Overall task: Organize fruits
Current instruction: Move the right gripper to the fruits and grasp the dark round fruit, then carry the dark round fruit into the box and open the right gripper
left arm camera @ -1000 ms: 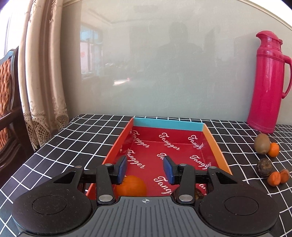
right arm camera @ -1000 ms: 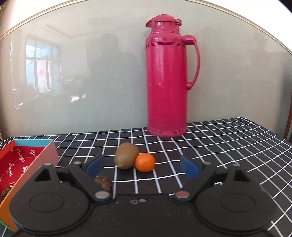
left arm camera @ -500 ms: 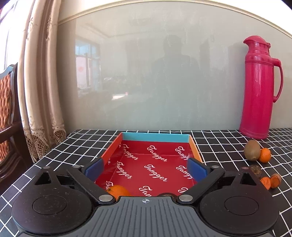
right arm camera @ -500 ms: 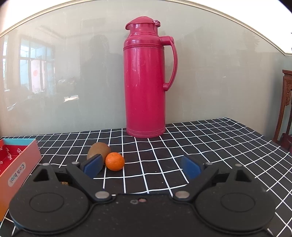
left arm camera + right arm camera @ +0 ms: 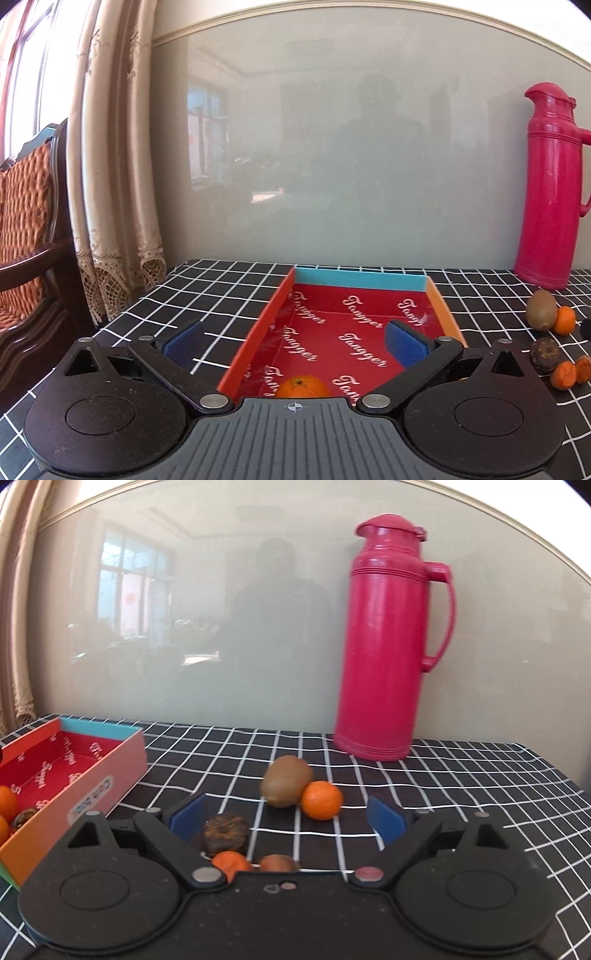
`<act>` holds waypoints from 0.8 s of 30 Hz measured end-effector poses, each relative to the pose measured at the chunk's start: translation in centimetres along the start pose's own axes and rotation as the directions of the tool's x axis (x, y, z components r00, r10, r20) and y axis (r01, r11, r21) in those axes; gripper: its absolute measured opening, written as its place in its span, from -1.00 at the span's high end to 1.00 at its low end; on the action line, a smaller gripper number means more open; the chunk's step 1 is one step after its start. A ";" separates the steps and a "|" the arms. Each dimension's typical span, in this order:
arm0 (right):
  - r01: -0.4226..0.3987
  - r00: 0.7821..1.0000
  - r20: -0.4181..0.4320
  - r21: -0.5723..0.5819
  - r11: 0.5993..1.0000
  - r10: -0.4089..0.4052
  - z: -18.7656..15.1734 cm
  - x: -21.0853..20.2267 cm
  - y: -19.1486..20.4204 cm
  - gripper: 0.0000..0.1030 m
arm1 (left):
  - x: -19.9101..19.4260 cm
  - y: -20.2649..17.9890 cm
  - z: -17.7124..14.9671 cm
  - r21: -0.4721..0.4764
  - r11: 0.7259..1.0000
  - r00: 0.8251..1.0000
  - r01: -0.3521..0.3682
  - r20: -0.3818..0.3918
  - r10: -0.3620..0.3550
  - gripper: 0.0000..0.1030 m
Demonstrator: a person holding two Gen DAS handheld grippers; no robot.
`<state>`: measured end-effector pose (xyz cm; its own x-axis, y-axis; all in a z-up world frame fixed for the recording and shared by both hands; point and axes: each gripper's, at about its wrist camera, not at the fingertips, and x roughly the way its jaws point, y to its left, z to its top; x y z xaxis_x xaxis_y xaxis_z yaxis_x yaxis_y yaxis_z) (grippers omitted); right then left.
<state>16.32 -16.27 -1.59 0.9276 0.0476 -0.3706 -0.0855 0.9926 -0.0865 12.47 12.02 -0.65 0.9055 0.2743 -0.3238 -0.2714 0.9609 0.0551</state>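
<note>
A red box (image 5: pixel 354 332) with orange and blue walls lies on the checked tablecloth; it also shows in the right wrist view (image 5: pixel 74 771). An orange (image 5: pixel 302 386) sits inside its near end. My left gripper (image 5: pixel 293 341) is open and empty above the box's near left side. My right gripper (image 5: pixel 288 816) is open and empty over loose fruit: a dark wrinkled fruit (image 5: pixel 224 832) by its left finger, a small orange (image 5: pixel 231 862) and a brown fruit (image 5: pixel 277 863) below, a kiwi (image 5: pixel 287 786) and an orange (image 5: pixel 321 799) just ahead.
A tall pink thermos (image 5: pixel 388 646) stands at the back by the glass wall, also in the left wrist view (image 5: pixel 550 192). A curtain (image 5: pixel 110 166) and a wooden chair (image 5: pixel 29 229) stand left of the table. More fruit lies in the box's near corner (image 5: pixel 9 812).
My left gripper opened, released the orange into the box, and drew back and left. My right gripper swung left and lower, so the loose fruit now lies between its fingers.
</note>
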 end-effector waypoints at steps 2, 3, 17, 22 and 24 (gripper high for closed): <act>-0.010 1.000 -0.005 -0.025 1.000 0.010 0.0 0.4 1.1 -0.75 | 0.1 0.8 0.0 -0.008 1.000 1.000 -0.012 -0.005 0.012 -1.00; -0.013 1.000 -0.009 -0.035 0.999 0.013 0.0 0.6 1.6 -0.73 | 0.2 1.1 0.0 -0.012 1.000 1.000 -0.016 -0.008 0.015 -1.00; -0.016 0.993 -0.122 -0.084 0.996 0.005 -0.1 4.5 4.7 -0.28 | 1.4 5.8 -0.5 -0.049 0.995 0.995 -0.088 -0.056 0.085 -1.00; -0.011 0.984 -0.177 -0.093 0.996 -0.006 -0.4 6.0 4.7 -0.01 | 1.7 6.4 -0.4 -0.047 0.994 0.994 -0.096 -0.061 0.093 -1.00; -0.012 0.979 -0.203 -0.098 0.995 -0.009 -0.6 6.4 4.8 -0.01 | 1.7 6.4 -0.4 -0.046 0.994 0.994 -0.097 -0.062 0.094 -1.00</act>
<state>21.66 -11.26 -4.94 0.8350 0.0154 -0.5500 -0.1315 0.9762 -0.1724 12.09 18.65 -1.23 0.8539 0.3608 -0.3750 -0.3728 0.9269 0.0429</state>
